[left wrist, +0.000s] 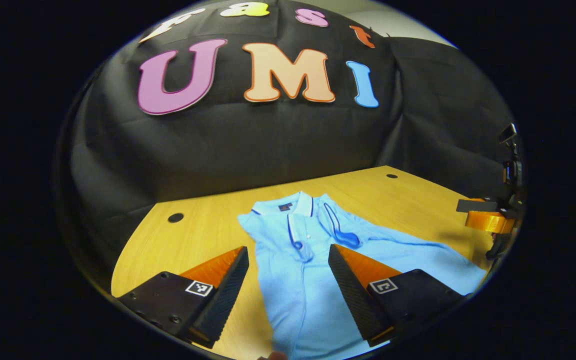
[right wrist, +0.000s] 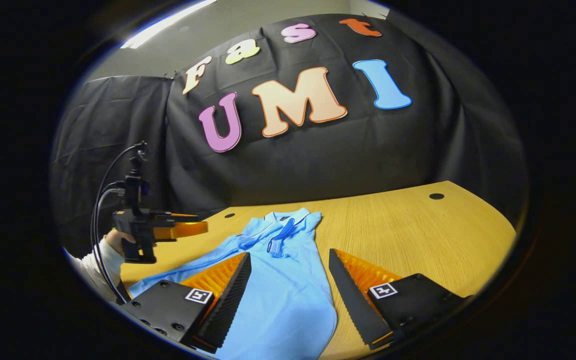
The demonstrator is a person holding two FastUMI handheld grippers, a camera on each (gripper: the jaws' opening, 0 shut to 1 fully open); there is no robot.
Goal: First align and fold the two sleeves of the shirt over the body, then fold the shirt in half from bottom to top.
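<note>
Wooden table (left wrist: 208,225), shirt (left wrist: 298,280) partly cut off

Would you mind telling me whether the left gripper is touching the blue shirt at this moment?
Apart. In the right gripper view the left gripper hangs in the air, with bare table visible beneath it and a clear gap to the shirt.

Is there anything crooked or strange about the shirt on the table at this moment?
The light blue polo shirt lies slightly askew on the wooden table. Both sleeves appear folded over its chest, but in the left gripper view a flap of fabric spreads sideways with wrinkles, so the fold looks uneven. No damage visible.
</note>
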